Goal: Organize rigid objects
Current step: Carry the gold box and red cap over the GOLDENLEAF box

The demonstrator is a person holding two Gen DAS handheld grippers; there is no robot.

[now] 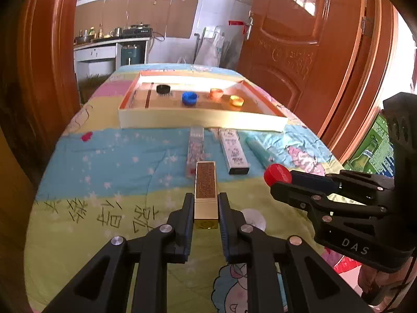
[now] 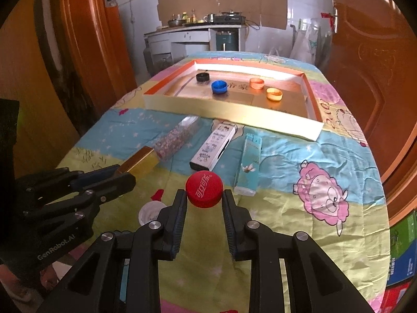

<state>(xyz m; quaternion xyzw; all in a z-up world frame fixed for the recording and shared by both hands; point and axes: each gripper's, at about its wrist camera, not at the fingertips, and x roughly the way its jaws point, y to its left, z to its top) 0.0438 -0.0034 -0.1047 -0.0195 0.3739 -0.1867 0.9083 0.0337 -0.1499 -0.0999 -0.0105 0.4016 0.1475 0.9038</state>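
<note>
My left gripper is shut on a gold lighter, held above the cloth; it also shows in the right wrist view. My right gripper is shut on a red bottle cap, also seen in the left wrist view. A shallow cardboard tray at the far end holds black, blue, orange and yellow caps. Three lighters lie before the tray: a floral clear one, a white one and a teal one.
A white cap lies on the patterned cloth near the right gripper's left finger. Orange wooden doors stand at both sides. A kitchen counter is behind the table. Coloured boxes stack at the right.
</note>
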